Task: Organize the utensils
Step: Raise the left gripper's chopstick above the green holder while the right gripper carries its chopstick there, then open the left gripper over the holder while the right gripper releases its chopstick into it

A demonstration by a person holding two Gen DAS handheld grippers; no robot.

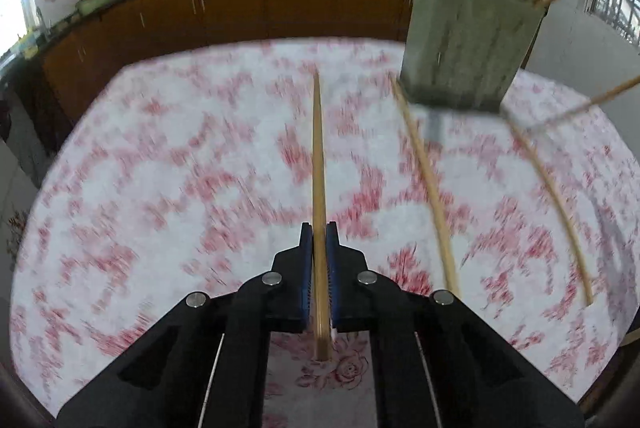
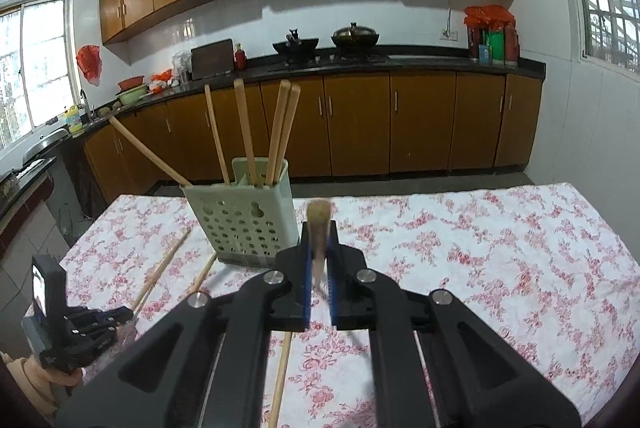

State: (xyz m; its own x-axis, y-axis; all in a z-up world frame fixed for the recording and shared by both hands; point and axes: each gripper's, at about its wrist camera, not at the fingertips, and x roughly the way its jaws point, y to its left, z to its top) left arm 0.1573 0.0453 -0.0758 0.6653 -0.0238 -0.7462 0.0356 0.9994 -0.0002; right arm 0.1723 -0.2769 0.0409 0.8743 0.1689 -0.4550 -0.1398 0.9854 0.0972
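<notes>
Left wrist view shows the left gripper [image 1: 319, 228] clenched on one chopstick [image 1: 318, 156] over the floral tablecloth [image 1: 160, 168], mid pick-up; next move calls for carrying it to the holder [image 1: 468, 44] at upper right.

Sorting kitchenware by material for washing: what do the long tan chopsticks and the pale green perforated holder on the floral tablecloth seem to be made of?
The long tan chopsticks look like bamboo or wood: matte, straw-coloured, with a fibrous cut end on the one in the right gripper. The pale green perforated holder looks like moulded plastic: uniform colour, thin walls, neat round holes, slight sheen.
</notes>
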